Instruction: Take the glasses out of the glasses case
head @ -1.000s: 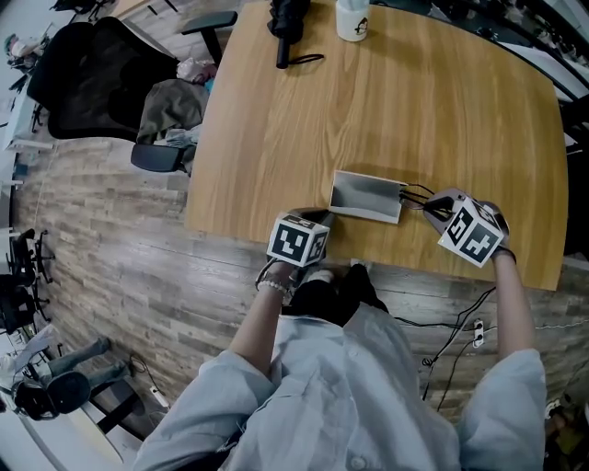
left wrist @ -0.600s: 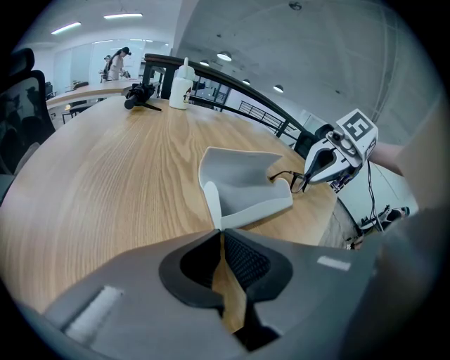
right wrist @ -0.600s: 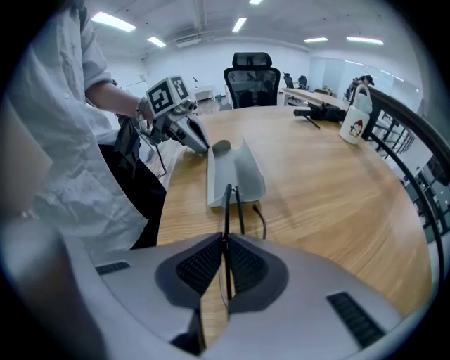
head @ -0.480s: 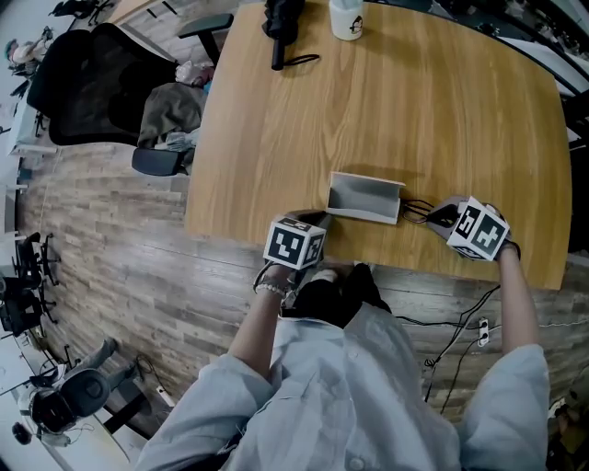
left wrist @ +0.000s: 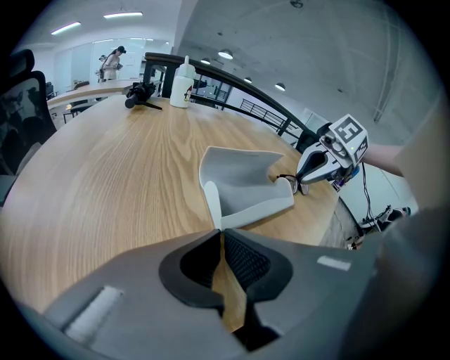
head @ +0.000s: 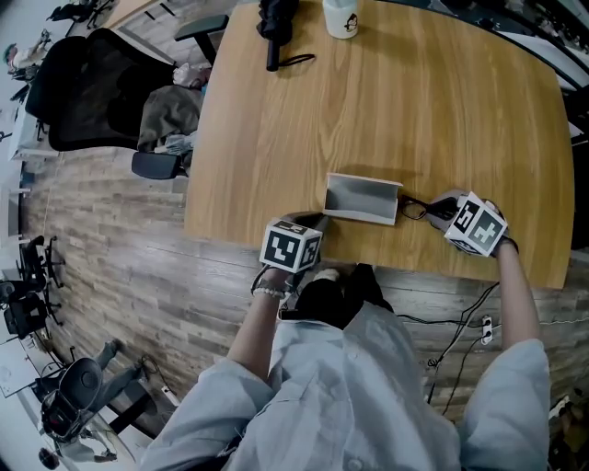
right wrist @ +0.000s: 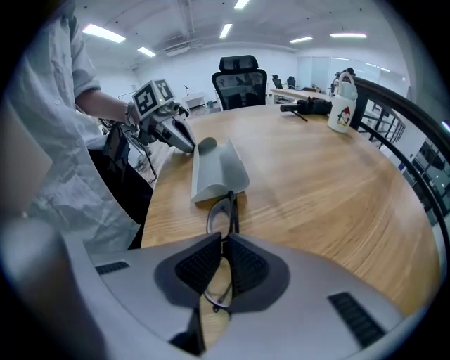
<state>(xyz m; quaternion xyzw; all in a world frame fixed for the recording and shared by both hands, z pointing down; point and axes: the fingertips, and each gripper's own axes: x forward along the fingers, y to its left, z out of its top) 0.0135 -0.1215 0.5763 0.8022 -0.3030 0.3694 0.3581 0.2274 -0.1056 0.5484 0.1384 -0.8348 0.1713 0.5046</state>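
Note:
A grey glasses case (head: 362, 199) lies open near the table's front edge, and shows in the left gripper view (left wrist: 242, 186) and the right gripper view (right wrist: 218, 169). My left gripper (head: 317, 221) is at the case's left corner, its jaws (left wrist: 219, 235) closed on that corner. The black-framed glasses (head: 416, 206) are outside the case, just right of it and low over the wood. My right gripper (head: 438, 210) is shut on their frame (right wrist: 230, 211), with one lens showing between the pads (right wrist: 226, 242).
A white mug (head: 342, 18) and a black folded object with a strap (head: 276, 28) stand at the table's far edge. A black office chair (head: 92, 83) is left of the table. The table's front edge runs right under both grippers.
My right gripper has sunk toward the tabletop with the glasses and rolled slightly. The left gripper and the case have stayed put.

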